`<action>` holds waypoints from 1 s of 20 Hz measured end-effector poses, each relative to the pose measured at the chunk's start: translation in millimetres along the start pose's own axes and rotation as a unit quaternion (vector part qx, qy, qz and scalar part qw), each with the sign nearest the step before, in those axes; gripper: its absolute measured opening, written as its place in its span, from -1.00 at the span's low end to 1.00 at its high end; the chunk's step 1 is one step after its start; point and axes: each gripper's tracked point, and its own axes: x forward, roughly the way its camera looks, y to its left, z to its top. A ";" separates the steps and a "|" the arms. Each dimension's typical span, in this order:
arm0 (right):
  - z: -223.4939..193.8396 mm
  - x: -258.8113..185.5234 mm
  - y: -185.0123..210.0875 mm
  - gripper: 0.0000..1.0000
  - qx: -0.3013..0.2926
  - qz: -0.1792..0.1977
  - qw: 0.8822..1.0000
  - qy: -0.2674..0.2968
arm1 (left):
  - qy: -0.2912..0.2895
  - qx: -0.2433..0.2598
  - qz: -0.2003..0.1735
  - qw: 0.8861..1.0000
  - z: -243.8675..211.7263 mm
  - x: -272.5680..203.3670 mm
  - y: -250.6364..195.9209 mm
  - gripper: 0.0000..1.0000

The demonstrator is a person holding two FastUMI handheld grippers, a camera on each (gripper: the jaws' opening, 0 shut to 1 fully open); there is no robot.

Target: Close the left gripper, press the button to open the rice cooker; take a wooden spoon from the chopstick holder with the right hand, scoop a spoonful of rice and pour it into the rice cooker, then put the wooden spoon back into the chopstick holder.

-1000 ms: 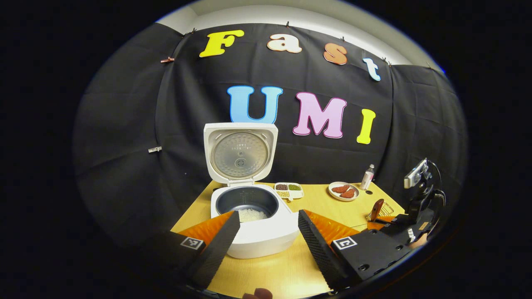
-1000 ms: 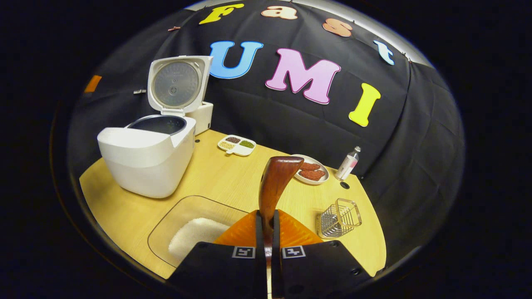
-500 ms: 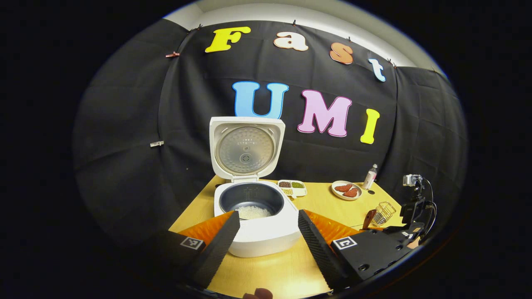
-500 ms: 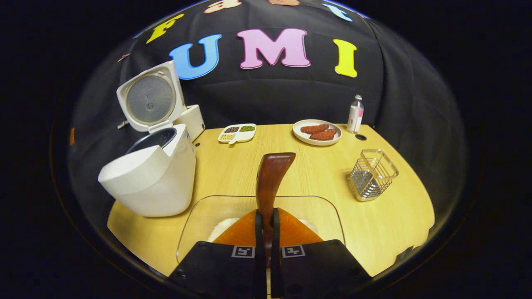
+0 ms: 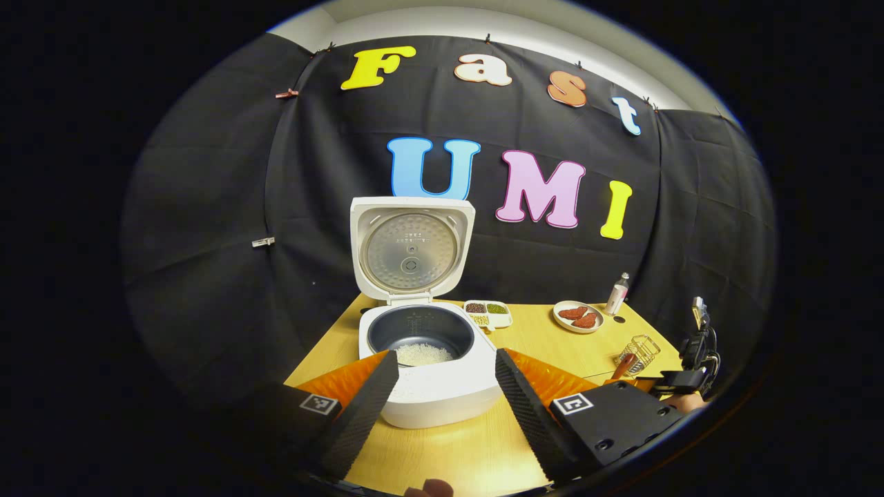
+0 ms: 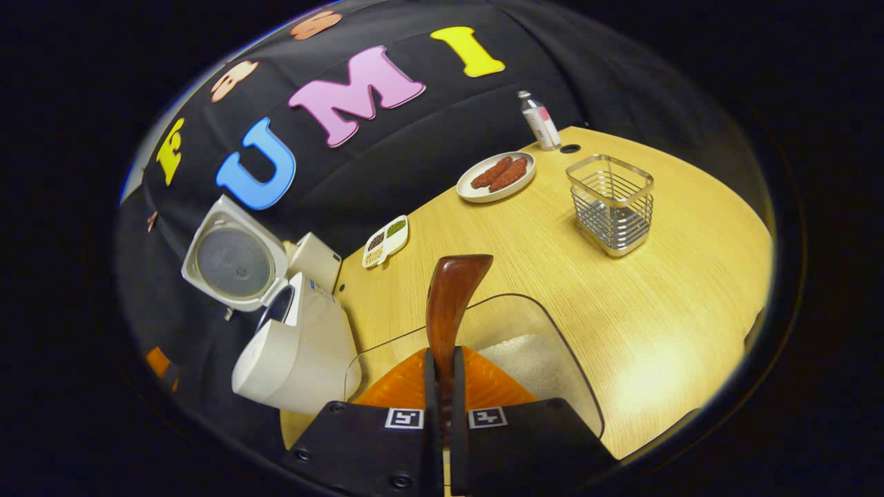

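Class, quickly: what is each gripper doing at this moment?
Left gripper: open, holding nothing, in front of the rice cooker.
Right gripper: shut on the wooden spoon.

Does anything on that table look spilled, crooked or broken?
Nothing stands out. The rice cooker stands open with rice inside its pot, the wire holder is upright, and the wooden spoon sits gripped in the right tongs.

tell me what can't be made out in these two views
- Wooden spoon bowl: right gripper view, hidden below the right gripper.
- Glass tray near side: same view, covered by that gripper.
- Bottle label: left gripper view, too small.
- Rice cooker button: left gripper view, not discernible.
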 end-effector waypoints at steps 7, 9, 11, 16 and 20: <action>34.4 -25.7 -10.2 -0.82 0.101 0.041 0.993 -0.041 | 0.000 -0.003 0.001 1.000 -1.1 -5.4 -5.6 0.94; 44.4 -34.7 -6.2 -0.82 0.121 0.054 0.990 -0.054 | -0.001 -0.003 0.001 1.000 -0.7 -6.9 -6.4 0.94; 54.8 -43.1 -3.4 -0.82 0.144 0.060 0.986 -0.064 | -0.002 -0.002 0.001 1.000 -0.1 -8.7 -7.0 0.94; 81.1 -65.3 19.0 -0.91 0.199 0.078 0.974 -0.078 | -0.002 -0.005 0.001 1.000 -2.4 -11.6 -6.8 0.94; 101.4 -71.5 54.4 -0.83 0.203 0.094 0.971 -0.079 | -0.001 -0.008 -0.001 1.000 -4.3 -12.5 -5.2 0.94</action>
